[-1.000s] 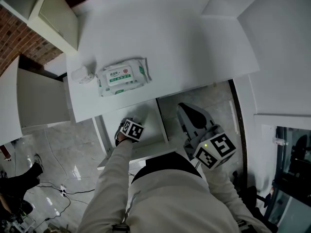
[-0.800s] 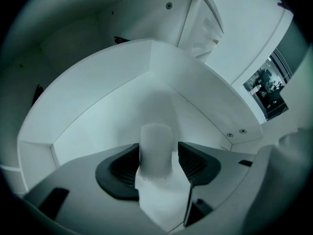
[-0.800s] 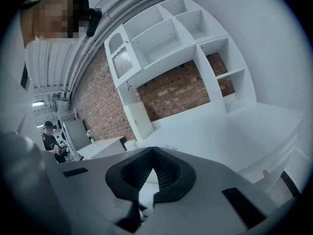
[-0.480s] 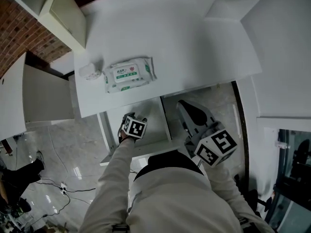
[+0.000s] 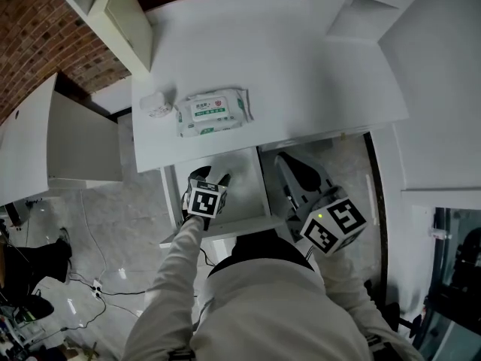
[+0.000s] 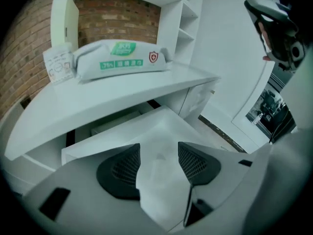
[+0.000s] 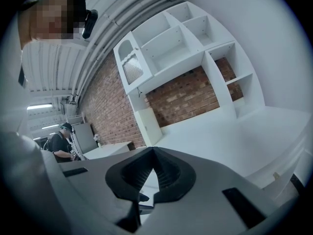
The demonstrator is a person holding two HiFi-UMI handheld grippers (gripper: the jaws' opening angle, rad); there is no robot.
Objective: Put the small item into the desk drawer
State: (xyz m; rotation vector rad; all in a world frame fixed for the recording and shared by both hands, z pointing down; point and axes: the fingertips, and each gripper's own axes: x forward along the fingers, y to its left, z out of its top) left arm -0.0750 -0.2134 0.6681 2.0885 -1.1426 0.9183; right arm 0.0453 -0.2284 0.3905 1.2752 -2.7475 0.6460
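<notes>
A: The left gripper (image 6: pixel 159 146) first: how do its jaws stand?

B: Wide apart, and they have just been opening. Nothing is clamped in them. Through the gap only the white floor of the open drawer (image 6: pixel 164 124) shows, with a faint pale mark (image 6: pixel 159 156) on it that I cannot identify.

A: And the small item?

B: The one small thing I can make out is a small white packet (image 6: pixel 58 65). In the left gripper view it stands upright on the desk (image 6: pixel 122 99) at the upper left of the frame. It is just beside the left end of the wipes pack (image 6: pixel 122 58), well above the jaws and to their left.

A: And in the head view?

B: There the packet lies on the desk top at the upper left. The left gripper sits below it at lower centre, over the drawer that juts out from under the desk's front edge. That edge lies between them, and they are well apart.

A: The right gripper (image 7: pixel 152 150)?

B: Its pads meet at the tips with nothing in them. In the head view it sits at the lower right, just right of the drawer, pointing up the frame.
</notes>
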